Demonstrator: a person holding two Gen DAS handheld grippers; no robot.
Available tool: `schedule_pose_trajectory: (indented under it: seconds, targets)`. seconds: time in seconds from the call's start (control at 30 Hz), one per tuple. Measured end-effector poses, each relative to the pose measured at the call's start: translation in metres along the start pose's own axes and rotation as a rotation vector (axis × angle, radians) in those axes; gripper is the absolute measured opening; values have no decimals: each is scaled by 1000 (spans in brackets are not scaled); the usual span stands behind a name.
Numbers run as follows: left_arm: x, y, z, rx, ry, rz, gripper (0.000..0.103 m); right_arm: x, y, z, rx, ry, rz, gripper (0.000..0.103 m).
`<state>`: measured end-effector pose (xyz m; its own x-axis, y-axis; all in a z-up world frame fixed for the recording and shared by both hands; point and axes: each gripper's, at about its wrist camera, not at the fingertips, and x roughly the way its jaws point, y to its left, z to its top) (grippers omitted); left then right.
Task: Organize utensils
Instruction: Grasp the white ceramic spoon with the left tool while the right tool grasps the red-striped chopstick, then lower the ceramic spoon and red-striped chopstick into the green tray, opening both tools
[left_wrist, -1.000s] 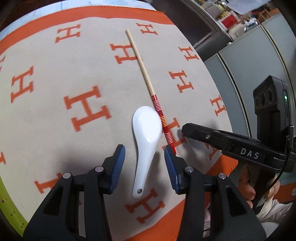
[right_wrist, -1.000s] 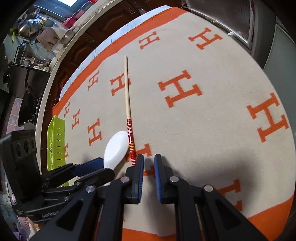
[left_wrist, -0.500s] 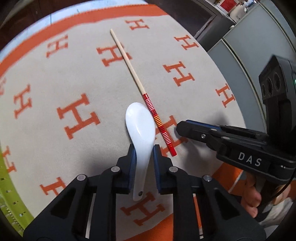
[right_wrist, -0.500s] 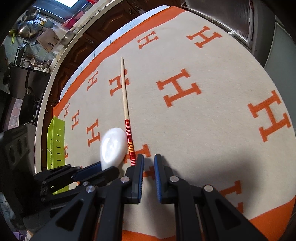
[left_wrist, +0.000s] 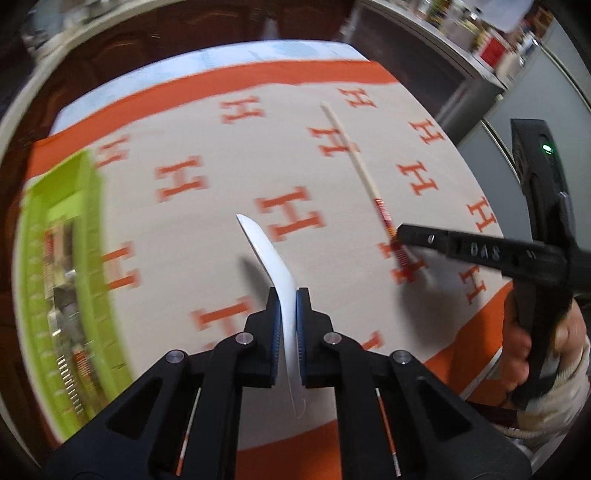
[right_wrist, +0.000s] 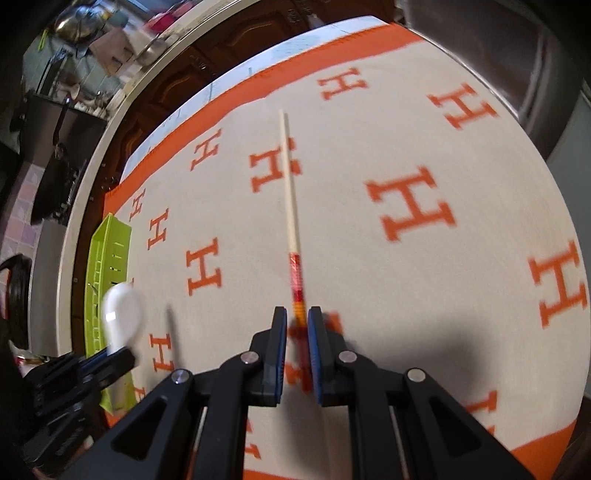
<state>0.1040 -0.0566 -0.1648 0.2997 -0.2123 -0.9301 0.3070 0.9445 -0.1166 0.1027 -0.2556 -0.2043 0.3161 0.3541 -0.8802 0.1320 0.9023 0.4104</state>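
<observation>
The left gripper (left_wrist: 288, 321) is clamped on the white spoon's (left_wrist: 271, 258) handle, holding it clear above the cloth (left_wrist: 207, 236), right of the green tray (left_wrist: 70, 258). The right gripper (right_wrist: 297, 350) straddles the chopstick's (right_wrist: 290, 199) red end on the cloth, jaws narrowly apart; whether they grip is unclear.
</observation>
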Motion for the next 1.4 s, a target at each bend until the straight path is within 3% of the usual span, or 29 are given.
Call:
schedule_pose_trajectory:
  seconds: [0.23, 0.43, 0.5, 0.67, 0.87, 1.2, 1.27, 1.33, 1.4]
  targets:
    - [-64, 71, -25, -93, -82, 132, 5, 18, 25, 18, -112, 11, -167, 12]
    - [-74, 130, -42, -167, -78, 242, 5, 24, 40, 16, -193, -9, -266, 11]
    - [-70, 145, -48, -181, -68, 261, 5, 24, 39, 16, -182, -15, -282, 6]
    - [-54, 177, -61, -203, -34, 284, 5, 18, 30, 14, -98, 3, -216, 5]
    - [-36, 185, -78, -173, 3, 241, 5, 4, 42, 4, -59, 17, -104, 5]
    - [-38, 193, -100, -207, -9, 190, 7, -21, 132, -18, -203, 16, 8, 5]
    - [-46, 198, -106, -229, -31, 147, 9, -24, 148, -22, -231, 17, 29, 5]
    - [-54, 202, -110, -250, -51, 126, 27, -24, 168, -26, -257, 26, 59, 5]
    - [-63, 205, -112, -267, -82, 123, 38, -21, 189, -31, -275, 49, 92, 5]
